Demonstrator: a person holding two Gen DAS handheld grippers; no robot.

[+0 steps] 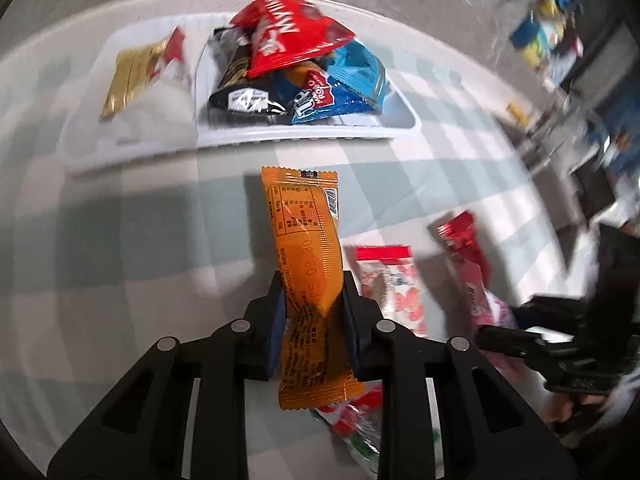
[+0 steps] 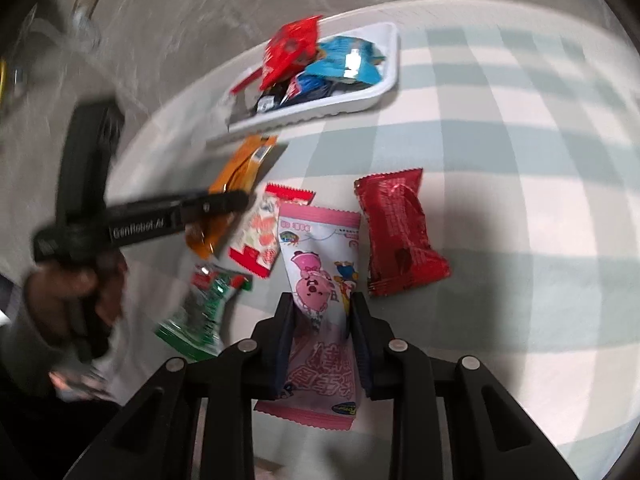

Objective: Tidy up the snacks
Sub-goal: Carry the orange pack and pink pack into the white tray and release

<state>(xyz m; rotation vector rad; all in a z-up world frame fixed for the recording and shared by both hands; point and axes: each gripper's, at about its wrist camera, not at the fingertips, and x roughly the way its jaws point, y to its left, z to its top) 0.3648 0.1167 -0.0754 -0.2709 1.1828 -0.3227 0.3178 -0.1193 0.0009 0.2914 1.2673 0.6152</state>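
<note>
My left gripper (image 1: pixel 314 294) is shut on an orange snack packet (image 1: pixel 308 264), held above the checked tablecloth and pointing at a white tray (image 1: pixel 304 134). The tray holds red, blue and black packets; a gold packet (image 1: pixel 132 72) lies in its left section. My right gripper (image 2: pixel 323 312) is shut on a pink cartoon-pig packet (image 2: pixel 320 264). In the right wrist view the left gripper (image 2: pixel 224 202) shows at left with the orange packet (image 2: pixel 240 164), and the tray (image 2: pixel 352 106) lies beyond.
Loose on the cloth lie a dark red packet (image 2: pixel 400 232), a red-and-white strawberry packet (image 2: pixel 264 232) and a green packet (image 2: pixel 204 300). The round table's far edge curves behind the tray. Blurred shelves (image 1: pixel 560 32) stand at far right.
</note>
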